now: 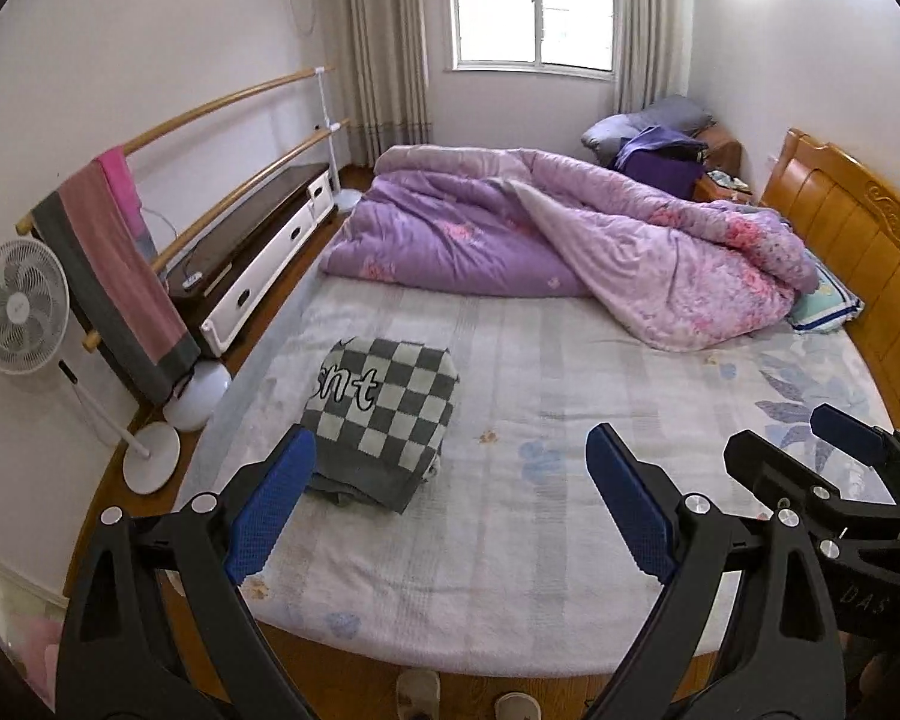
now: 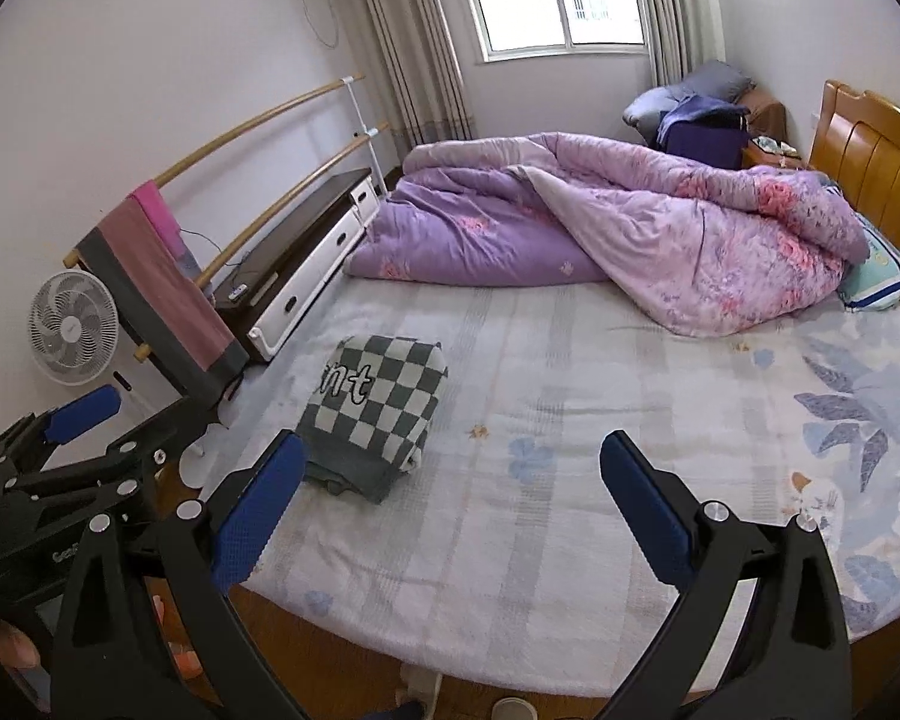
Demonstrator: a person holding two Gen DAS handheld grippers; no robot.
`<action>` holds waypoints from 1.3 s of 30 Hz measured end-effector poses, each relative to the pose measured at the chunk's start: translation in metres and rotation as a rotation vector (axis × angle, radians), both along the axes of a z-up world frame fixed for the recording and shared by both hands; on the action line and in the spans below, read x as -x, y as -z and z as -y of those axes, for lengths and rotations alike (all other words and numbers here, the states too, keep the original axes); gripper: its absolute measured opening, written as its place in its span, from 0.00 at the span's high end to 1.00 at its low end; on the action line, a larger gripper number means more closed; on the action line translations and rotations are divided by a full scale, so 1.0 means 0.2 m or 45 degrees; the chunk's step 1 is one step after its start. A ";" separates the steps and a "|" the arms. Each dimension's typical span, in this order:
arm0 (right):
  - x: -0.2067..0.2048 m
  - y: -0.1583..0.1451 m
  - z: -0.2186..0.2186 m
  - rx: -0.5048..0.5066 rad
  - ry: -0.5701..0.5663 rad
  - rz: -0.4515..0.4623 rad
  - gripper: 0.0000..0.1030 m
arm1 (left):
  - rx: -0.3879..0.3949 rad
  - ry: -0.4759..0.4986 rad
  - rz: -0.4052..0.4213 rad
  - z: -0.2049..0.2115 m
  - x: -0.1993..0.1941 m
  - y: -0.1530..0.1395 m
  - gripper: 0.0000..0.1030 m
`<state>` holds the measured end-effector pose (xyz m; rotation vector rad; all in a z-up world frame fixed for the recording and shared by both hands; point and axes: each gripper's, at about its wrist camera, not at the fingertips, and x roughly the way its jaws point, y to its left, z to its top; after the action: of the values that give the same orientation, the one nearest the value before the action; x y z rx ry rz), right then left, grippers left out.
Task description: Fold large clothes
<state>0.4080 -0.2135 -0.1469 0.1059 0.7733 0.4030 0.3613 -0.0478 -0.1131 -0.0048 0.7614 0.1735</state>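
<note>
The checkered garment [image 1: 384, 414] lies folded in a compact block at the near left of the bed [image 1: 570, 516], touched by nothing. Left gripper [image 1: 450, 504] and right gripper [image 2: 450, 510] both hang spread wide and empty above the near edge — the fold looks finished. Best left alone — any brush could spill the loose grey layers underneath.

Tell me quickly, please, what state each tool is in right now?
Left tool: open, holding nothing; the folded checkered garment lies on the bed beyond its fingers.
Right tool: open wide, empty, above the bedsheet.
</note>
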 end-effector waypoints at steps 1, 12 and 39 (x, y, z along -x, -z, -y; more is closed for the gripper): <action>0.03 -0.02 0.01 -0.006 0.001 0.007 0.07 | 0.000 0.012 0.002 0.01 0.02 -0.02 0.11; 0.36 -0.29 -0.04 0.077 0.089 0.145 0.07 | 0.030 0.080 0.068 -0.03 0.27 -0.23 0.11; 0.64 -0.47 -0.21 0.121 0.201 0.246 0.07 | 0.010 0.175 0.182 -0.23 0.55 -0.44 0.11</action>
<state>0.2804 -0.1723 -0.0521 0.0378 0.5881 0.2225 0.2508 -0.0013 -0.0246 0.0273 0.6176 0.0388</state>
